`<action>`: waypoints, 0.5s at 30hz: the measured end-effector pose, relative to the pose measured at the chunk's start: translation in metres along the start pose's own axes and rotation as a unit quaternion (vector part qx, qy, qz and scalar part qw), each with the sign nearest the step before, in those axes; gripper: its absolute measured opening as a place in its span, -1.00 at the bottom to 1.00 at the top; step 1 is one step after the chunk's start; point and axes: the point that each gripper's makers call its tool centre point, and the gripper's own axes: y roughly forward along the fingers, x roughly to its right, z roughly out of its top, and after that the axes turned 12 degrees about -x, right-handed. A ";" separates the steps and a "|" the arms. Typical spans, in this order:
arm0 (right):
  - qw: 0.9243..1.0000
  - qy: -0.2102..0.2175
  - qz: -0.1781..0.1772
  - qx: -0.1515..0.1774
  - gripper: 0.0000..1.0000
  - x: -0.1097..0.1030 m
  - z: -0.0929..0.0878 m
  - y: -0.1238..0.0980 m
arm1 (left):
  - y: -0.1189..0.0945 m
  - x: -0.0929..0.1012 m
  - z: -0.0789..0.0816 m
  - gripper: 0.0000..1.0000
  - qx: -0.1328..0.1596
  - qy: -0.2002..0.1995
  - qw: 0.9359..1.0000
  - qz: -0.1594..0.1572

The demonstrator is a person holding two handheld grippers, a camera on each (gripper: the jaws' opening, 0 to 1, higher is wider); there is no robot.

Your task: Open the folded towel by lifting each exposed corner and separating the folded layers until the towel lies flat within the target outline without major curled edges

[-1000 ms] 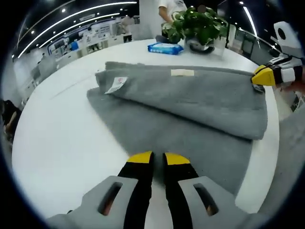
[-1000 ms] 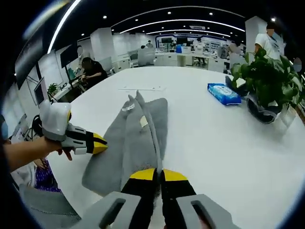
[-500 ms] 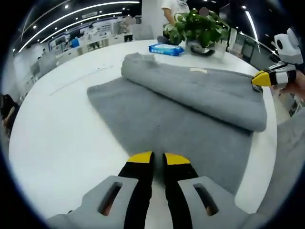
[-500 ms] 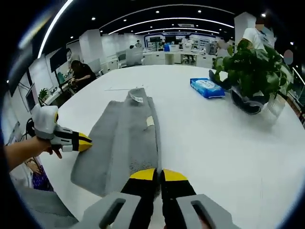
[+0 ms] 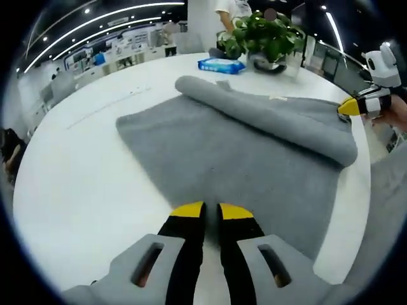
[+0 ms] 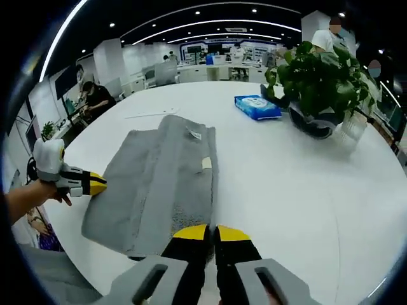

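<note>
A grey towel (image 5: 210,152) lies half opened on the white table (image 5: 76,165). Its upper layer is turned back into a long roll (image 5: 267,117) along the far side. My left gripper (image 5: 212,213) is shut on the towel's near edge. My right gripper (image 5: 353,107) comes in from the right, pinching the corner at the end of the roll. In the right gripper view the towel (image 6: 152,178) stretches away from my right gripper (image 6: 212,232), which is shut on its near edge. The left gripper (image 6: 89,184) holds the towel's left side. A white tag (image 6: 194,132) and a beige label (image 6: 206,163) show.
A potted plant (image 5: 267,35) (image 6: 318,76) and a blue pack of wipes (image 5: 220,64) (image 6: 257,107) stand on the table beyond the towel. The table's rim (image 5: 359,210) runs close past the towel's right end. People sit and stand in the office behind.
The folded upper layer has rolled away from my left gripper toward the far side, baring more of the lower layer. My right gripper carried its corner outward; the white tag turned out of the left view.
</note>
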 end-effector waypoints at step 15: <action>0.999 0.033 -0.017 -0.014 -0.99 0.028 -0.023 0.002 | 0.001 0.000 0.000 -0.87 -0.006 0.004 1.000 -0.003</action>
